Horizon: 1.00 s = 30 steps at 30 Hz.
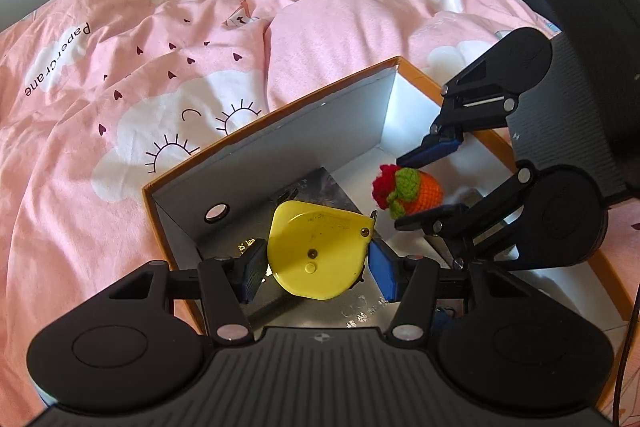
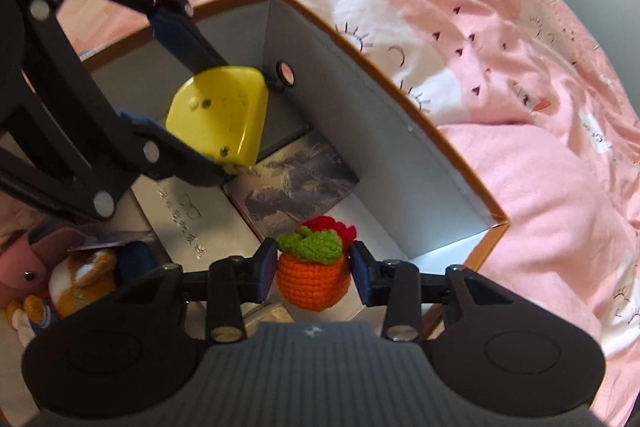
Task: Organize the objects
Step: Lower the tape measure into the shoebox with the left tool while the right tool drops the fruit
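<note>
Left gripper (image 1: 318, 261): clamps yellow tape measure (image 1: 320, 251) above the cardboard box's (image 1: 280, 115) holed end wall. Right gripper (image 2: 314, 273): pinches crocheted potted flower (image 2: 314, 267) mid-box. We lower both onto bare floor, clear of the booklet (image 2: 292, 179).

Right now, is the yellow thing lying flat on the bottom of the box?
No, the yellow thing is held up between the left gripper's fingers, above the stuff inside the box.
</note>
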Available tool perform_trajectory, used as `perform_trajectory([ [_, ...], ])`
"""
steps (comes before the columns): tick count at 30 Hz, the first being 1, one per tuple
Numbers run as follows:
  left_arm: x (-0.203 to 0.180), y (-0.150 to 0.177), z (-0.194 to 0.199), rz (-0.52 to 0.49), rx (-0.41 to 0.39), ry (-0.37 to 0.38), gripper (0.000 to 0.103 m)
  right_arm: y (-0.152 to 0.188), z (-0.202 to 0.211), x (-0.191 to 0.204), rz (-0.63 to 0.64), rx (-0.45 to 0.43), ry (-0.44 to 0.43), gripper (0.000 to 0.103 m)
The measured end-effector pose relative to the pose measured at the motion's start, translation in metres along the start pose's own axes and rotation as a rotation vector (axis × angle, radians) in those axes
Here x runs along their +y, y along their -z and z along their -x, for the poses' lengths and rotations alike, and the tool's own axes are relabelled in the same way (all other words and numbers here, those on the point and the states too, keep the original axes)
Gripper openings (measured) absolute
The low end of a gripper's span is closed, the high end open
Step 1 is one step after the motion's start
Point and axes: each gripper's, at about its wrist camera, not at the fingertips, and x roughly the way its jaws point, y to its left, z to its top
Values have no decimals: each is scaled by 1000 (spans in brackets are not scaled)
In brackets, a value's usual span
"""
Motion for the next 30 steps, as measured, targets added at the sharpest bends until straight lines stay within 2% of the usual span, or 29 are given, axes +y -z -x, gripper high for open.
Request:
perform_trajectory([
  [3, 2, -5, -7, -11, 10, -2, 63, -1, -9, 1, 26, 24, -27, 42],
  [10, -3, -16, -19, -35, 12, 22, 63, 0, -12, 2, 60, 40, -31, 43],
  [13, -5, -20, -23, -47, 16, 32, 63, 2, -3, 1, 48, 14, -29, 46],
  [15, -6, -21, -25, -53, 17, 35, 63, 4, 8, 1, 34, -14, -4, 53],
  [19, -8, -27, -28, -50, 11, 52, 63, 13, 36, -9, -44, -92, 69, 52],
  [21, -8, -31, -31, -31, 10, 74, 63, 20, 52, -16, -108, -139, 112, 48],
  [22, -9, -33, -33, -22, 10, 85, 63, 24, 60, -19, -143, -169, 127, 42],
  [25, -12, -40, -41, 27, 20, 107, 63, 34, 77, -28, -250, -232, 221, 41],
  [26, -14, -43, -45, 46, 30, 106, 63, 37, 80, -31, -282, -244, 241, 36],
  [28, -18, -48, -53, 78, 40, 104, 63, 42, 78, -39, -355, -226, 262, 27],
  [30, -19, -53, -61, 126, 60, 117, 63, 46, 72, -44, -398, -193, 264, 25],
])
